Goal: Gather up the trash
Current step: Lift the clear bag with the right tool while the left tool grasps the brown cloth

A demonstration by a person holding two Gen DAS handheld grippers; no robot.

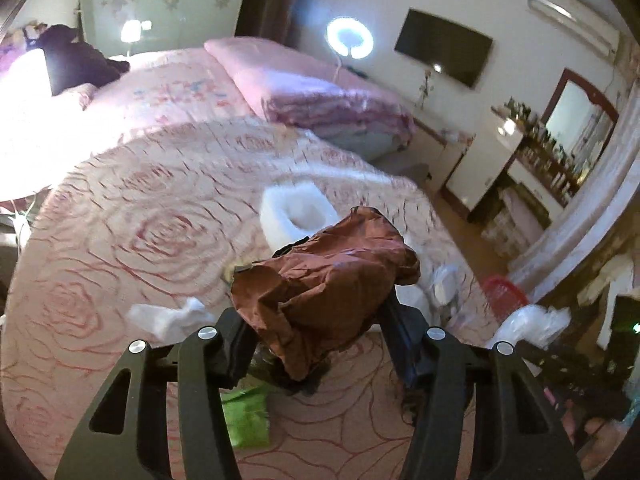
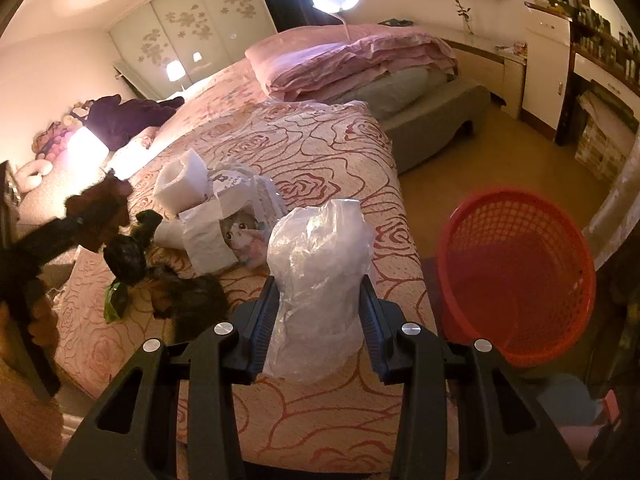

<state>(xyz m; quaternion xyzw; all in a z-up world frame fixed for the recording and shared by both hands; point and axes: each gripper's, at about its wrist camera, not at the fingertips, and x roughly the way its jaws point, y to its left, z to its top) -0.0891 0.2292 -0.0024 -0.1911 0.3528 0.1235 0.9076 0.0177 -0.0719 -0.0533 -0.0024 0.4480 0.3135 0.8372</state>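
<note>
My left gripper (image 1: 316, 312) is shut on a crumpled brown wrapper (image 1: 332, 272), held just above the rose-patterned bedspread (image 1: 140, 240). A white foam roll (image 1: 296, 212), a white tissue (image 1: 168, 316) and a green wrapper (image 1: 246, 416) lie on the bed around it. My right gripper (image 2: 319, 292) is shut on a clear plastic bag (image 2: 320, 248) that bulges up between its fingers, near the bed's edge. A red mesh basket (image 2: 516, 276) stands on the floor just right of it. In the right wrist view, white paper packaging (image 2: 208, 232) and dark scraps (image 2: 128, 252) lie left of the bag.
A folded pink quilt (image 2: 352, 60) lies across the far end of the bed. Bright lamps (image 2: 86, 148) and dark clothing (image 2: 128, 116) are at the head side. A white cabinet (image 2: 544, 72) and shelves line the right wall, with bare floor (image 2: 480, 160) between them and the bed.
</note>
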